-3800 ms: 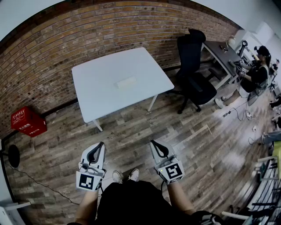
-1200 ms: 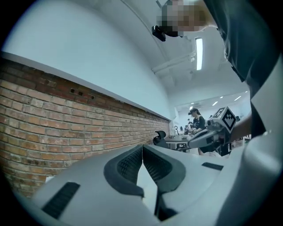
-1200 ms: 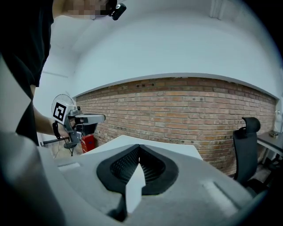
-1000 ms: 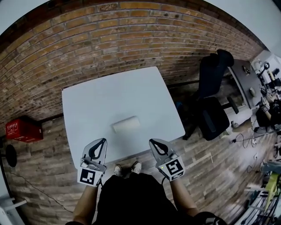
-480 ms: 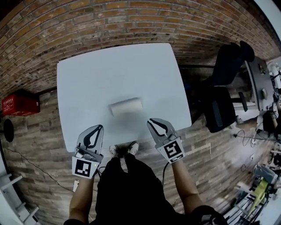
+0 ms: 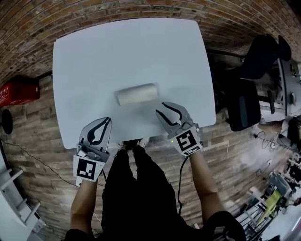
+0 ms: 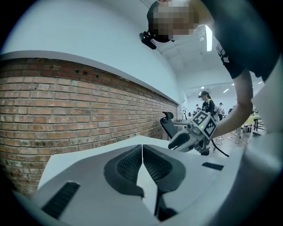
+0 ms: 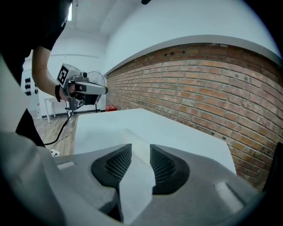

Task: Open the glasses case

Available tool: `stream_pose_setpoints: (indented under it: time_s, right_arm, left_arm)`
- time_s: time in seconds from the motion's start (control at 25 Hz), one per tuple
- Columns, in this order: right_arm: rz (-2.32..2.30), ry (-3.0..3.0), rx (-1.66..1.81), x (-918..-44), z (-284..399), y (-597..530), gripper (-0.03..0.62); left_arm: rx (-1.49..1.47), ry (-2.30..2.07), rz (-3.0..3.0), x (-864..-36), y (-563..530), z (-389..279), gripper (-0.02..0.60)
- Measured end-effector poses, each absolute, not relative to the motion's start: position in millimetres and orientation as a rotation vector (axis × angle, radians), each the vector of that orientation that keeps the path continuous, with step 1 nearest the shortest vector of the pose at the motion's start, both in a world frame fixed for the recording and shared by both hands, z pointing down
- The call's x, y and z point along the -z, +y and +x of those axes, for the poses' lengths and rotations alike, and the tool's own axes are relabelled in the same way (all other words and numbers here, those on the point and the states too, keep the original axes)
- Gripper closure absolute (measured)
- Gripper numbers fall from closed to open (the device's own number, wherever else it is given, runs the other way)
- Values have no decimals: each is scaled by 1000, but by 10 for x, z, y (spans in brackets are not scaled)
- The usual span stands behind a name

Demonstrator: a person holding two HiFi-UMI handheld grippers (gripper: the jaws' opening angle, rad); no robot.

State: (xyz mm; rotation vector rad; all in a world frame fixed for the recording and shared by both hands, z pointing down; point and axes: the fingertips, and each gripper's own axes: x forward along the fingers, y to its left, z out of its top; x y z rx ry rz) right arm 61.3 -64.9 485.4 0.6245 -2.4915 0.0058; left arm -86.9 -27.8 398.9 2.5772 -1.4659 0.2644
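A pale, rounded glasses case (image 6: 137, 94) lies shut on the white table (image 6: 94, 56), near its middle. My right gripper (image 6: 164, 108) hangs over the table's near edge, just short of the case's right end. Its jaws are opening, with a narrow gap and nothing between them. In the right gripper view the right gripper (image 8: 140, 148) points at the glasses case (image 8: 131, 137) ahead on the table (image 8: 177, 128). My left gripper (image 6: 107, 120) is shut and empty at the near edge, left of and short of the case. The left gripper view shows the left gripper (image 7: 142, 148) with its pads pressed together.
A brick wall (image 6: 94, 9) runs behind the table. A black office chair (image 6: 251, 94) and a grey desk (image 6: 287, 80) stand to the right. A red box (image 6: 19, 92) sits on the wood floor at the left. My feet (image 6: 134, 143) are at the table's near edge.
I have stepped up to the table, which now fills the head view. Both grippers have come down to its near edge, and the right jaws have parted slightly.
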Motion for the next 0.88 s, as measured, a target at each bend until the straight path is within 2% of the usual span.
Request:
stream_pose_setpoints:
  time_s: [0.64, 0.88]
  right_arm:
    - [445, -2448, 113, -5535, 459, -1075, 307]
    - [354, -2445, 133, -5639, 358, -1168, 272]
  left_arm:
    - [-367, -1420, 2577, -4663, -412, -894, 574]
    - [-399, -1402, 2586, -4806, -447, -951, 574]
